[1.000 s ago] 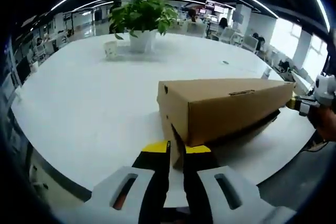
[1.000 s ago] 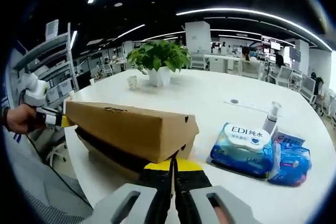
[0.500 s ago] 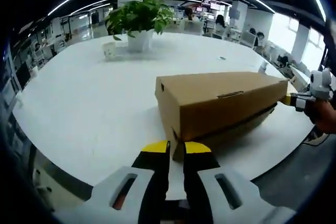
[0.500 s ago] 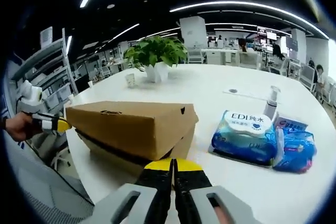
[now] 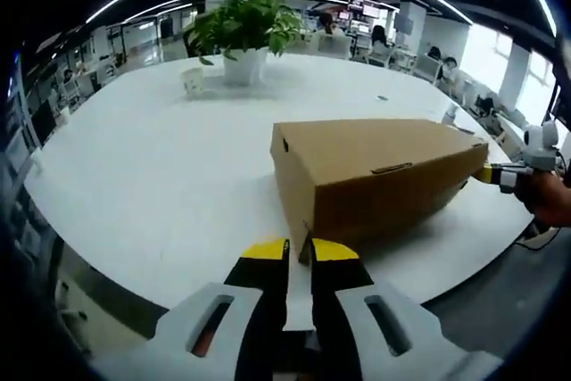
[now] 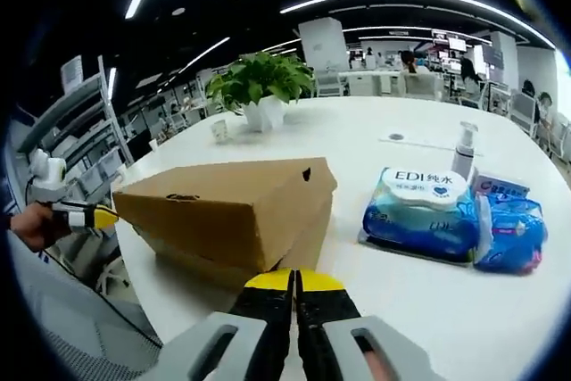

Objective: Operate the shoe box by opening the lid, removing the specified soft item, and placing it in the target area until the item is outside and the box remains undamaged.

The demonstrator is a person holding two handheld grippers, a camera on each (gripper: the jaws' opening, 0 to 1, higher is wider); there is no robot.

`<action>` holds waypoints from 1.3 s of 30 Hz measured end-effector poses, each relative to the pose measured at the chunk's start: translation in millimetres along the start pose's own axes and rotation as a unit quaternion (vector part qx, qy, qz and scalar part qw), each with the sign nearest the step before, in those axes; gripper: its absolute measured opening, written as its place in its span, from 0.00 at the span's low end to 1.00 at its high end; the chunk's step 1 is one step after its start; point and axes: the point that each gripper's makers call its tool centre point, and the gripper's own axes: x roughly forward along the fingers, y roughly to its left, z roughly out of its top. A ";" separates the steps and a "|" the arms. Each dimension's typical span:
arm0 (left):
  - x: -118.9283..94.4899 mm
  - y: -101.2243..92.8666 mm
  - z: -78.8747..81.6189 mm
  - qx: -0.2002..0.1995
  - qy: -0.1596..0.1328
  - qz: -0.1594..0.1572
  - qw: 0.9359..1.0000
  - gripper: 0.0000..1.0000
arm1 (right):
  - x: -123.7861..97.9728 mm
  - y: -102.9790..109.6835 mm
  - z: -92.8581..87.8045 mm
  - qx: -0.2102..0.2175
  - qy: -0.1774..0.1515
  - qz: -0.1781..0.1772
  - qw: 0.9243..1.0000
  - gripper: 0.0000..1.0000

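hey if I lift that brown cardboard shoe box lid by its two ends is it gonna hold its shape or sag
The brown cardboard shoe box lid looks like thin board, pinched at opposite ends by the left gripper and the right gripper, so its long middle may sag or twist. It probably weighs little.

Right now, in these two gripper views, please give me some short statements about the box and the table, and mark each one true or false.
1. Both grippers grip the cardboard box at opposite ends. True: the left gripper is closed at one end, the right gripper at the other.
2. The lid is fully off the box. False: it sits on the base, raised only a little.
3. A potted plant stands on the white table beyond the box. True.
4. The blue wet wipes pack lies inside the box. False: it lies on the table beside the box.
5. A small white cup stands near the plant. True.
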 end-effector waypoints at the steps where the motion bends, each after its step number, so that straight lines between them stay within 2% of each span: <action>1: -0.3 0.1 0.4 0.000 0.000 0.000 1.000 0.07 | 0.4 -0.5 -0.7 0.000 0.001 0.000 1.000 0.00; 7: -0.3 0.0 -1.2 0.005 0.005 0.000 1.000 0.07 | 6.3 -5.9 -11.6 0.023 0.012 0.000 1.000 0.00; 12: -2.2 1.8 0.7 0.003 0.002 0.003 1.000 0.07 | 6.2 -8.5 -13.7 0.023 0.016 -0.002 1.000 0.00; 18: -6.9 9.2 9.6 -0.014 -0.008 0.010 1.000 0.08 | -3.6 -19.1 -5.5 0.028 0.007 -0.015 0.999 0.01; 23: -7.3 13.5 16.7 -0.047 -0.016 0.007 0.999 0.14 | -12.3 -24.1 12.4 0.033 -0.012 -0.017 0.999 0.08; 29: -3.8 13.2 24.7 -0.063 -0.028 0.005 0.998 0.22 | -12.8 -14.4 36.4 0.042 -0.038 0.004 0.998 0.23; 32: 2.3 6.1 25.2 -0.079 -0.024 -0.006 0.997 0.26 | -6.2 -7.9 37.0 0.048 -0.037 0.019 0.998 0.29; 36: 11.6 -4.5 25.1 -0.089 -0.014 -0.023 0.996 0.32 | 3.6 3.0 27.8 0.080 -0.021 0.036 0.996 0.38; 39: 15.7 -8.7 24.1 -0.084 -0.008 -0.024 0.996 0.30 | 7.0 10.4 22.4 0.081 -0.015 0.041 0.996 0.38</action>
